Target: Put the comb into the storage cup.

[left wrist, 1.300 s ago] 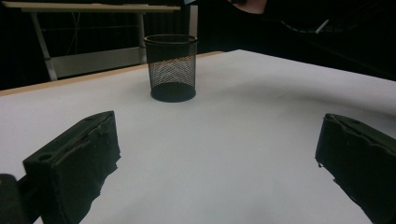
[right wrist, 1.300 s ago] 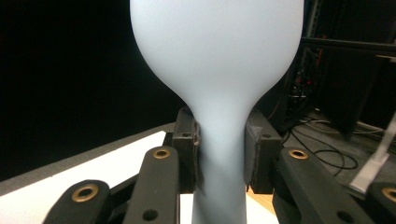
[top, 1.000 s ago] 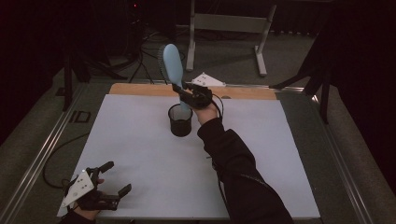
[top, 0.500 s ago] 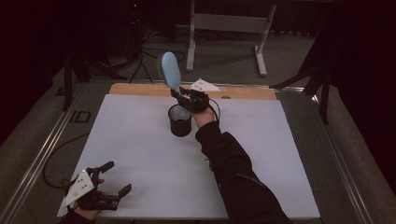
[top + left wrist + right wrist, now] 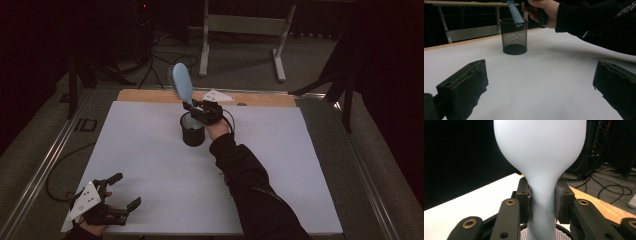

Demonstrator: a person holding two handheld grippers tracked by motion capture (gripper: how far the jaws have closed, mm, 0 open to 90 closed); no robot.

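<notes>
My right gripper (image 5: pixel 198 111) is clamped on the neck of the brush (image 5: pixel 181 86), pads pressing both sides where the handle narrows below the head. Handle end is already inside the mesh cup (image 5: pixel 192 131), which stands mid-table toward the far edge; the head leans up and away to the left.

Left gripper (image 5: pixel 121 193) sits idle near the table's (image 5: pixel 150 165) front left corner, jaws wide apart, nothing between them, well away from the cup.

Step in hand, as I read it: lower the brush until it stands in the cup.

- Go straight down; the handle leans on the rim, so any sideways push could tip or slide the light cup.
- Bring the brush nearer upright as it sinks, so the handle end finds the bottom rather than dragging the mesh.
- Release only when the handle is seated; the heavy head will want to fall against the rim.
- Draw the jaws off level, clear of the head.
</notes>
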